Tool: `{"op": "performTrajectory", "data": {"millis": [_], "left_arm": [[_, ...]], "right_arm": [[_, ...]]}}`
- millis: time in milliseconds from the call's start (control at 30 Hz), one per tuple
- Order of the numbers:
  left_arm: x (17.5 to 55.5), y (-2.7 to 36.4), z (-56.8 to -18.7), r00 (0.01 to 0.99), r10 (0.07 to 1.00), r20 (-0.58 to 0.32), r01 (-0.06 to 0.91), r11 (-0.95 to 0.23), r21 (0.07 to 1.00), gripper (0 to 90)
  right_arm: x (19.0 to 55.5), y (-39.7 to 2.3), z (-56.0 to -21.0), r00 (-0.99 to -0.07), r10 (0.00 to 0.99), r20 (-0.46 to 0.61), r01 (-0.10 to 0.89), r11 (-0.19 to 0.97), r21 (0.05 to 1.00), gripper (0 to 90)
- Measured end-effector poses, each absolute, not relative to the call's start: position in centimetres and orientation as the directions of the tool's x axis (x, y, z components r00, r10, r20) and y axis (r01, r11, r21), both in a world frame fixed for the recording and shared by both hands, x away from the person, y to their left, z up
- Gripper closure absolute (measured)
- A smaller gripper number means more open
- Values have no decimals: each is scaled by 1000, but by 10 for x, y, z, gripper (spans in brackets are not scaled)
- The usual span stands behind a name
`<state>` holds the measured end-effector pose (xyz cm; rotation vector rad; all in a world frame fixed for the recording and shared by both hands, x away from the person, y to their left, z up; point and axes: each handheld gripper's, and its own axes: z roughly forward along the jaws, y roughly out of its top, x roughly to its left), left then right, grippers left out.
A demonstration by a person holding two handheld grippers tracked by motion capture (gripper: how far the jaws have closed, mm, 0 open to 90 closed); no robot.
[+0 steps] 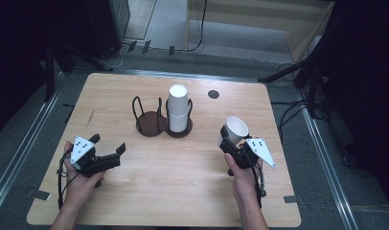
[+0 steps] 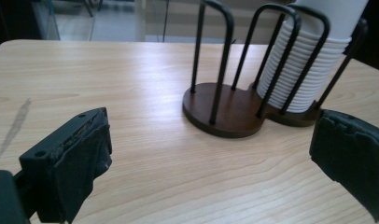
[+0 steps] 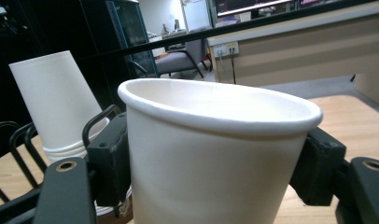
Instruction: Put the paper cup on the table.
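clearly a single white paper cup (image 1: 234,128) is clamped between the jaws of the right gripper (image 1: 233,143), held above the right part of the wooden table (image 1: 183,191) with its mouth open and tilted; in the right gripper view the two black pads press the cup wall (image 3: 211,163) from both sides below the rim. such a cup is judged to be very light and thin, so it is easily crushed or made oval if squeezed hard, and the smooth wall may slip; the grip is best kept on the upper wall, just under the rolled rim, where it is stiffest. the left gripper (image 1: 108,152) is released, its jaws wide apart, near the left front of the table. the stack of cups (image 1: 178,108) stands upside down in the right ring of the dark wire holder (image 1: 156,122); the left ring is empty. free room is seen between holder and grippers, but the thin wire posts (image 2: 222,60) and the right table edge are close enough to be minded.
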<state>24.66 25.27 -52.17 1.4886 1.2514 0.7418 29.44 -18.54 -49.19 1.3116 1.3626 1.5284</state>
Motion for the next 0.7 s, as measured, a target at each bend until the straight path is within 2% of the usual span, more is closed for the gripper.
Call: {"op": "performTrajectory", "data": {"millis": [133,267,333,533,700], "left_arm": [[245,259,-524,236,966,-105,354,16,935,0],[245,267,-531,201,974,-107,363,28,931,1],[243,269,-534,145,984,-105,344,49,938,83],[242,275,-537,128,981,-144,348,92,933,91],[243,271,-539,128,984,-122,368,67,927,91]], "right_arm": [[298,-187,-491,-243,951,191,100,-171,980,269],[303,-185,-493,-241,959,149,84,-132,988,272],[305,-182,-495,-240,965,104,75,-89,993,276],[311,-178,-500,-224,973,62,59,-50,997,286],[320,-180,-506,-234,970,72,63,-59,996,295]]}}
